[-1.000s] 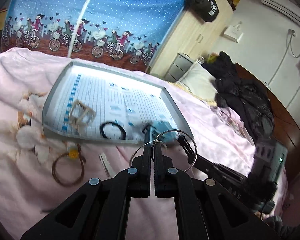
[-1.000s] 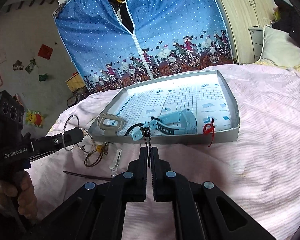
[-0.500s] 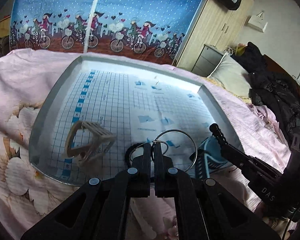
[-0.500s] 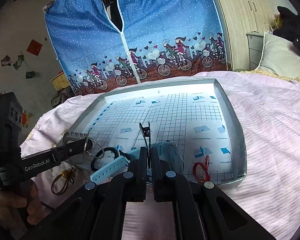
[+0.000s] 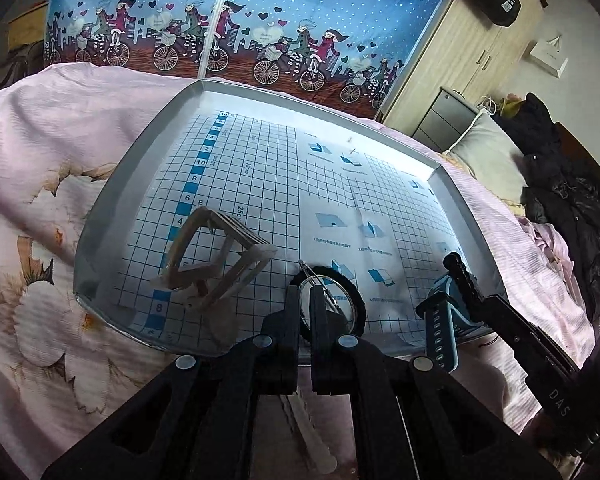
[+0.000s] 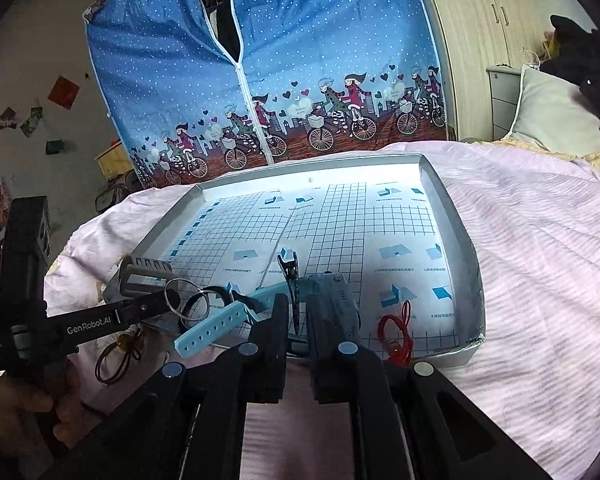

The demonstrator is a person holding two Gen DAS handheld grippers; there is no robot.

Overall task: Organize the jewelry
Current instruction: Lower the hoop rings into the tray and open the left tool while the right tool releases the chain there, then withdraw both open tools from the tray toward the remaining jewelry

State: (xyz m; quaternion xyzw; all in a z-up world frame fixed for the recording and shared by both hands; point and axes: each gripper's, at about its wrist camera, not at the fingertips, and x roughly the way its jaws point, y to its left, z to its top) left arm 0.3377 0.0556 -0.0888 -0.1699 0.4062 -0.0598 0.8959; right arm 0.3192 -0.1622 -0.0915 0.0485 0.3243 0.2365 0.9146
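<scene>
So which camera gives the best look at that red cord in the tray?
The right wrist view: the red cord lies in plain sight on the gridded floor of the tray, near its front right corner. In the left wrist view that corner sits behind the right gripper, so almost nothing of the cord shows.

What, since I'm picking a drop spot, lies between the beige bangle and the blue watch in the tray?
A black band lies there, with the silver ring in the left gripper over it, seen in the left wrist view.
</scene>
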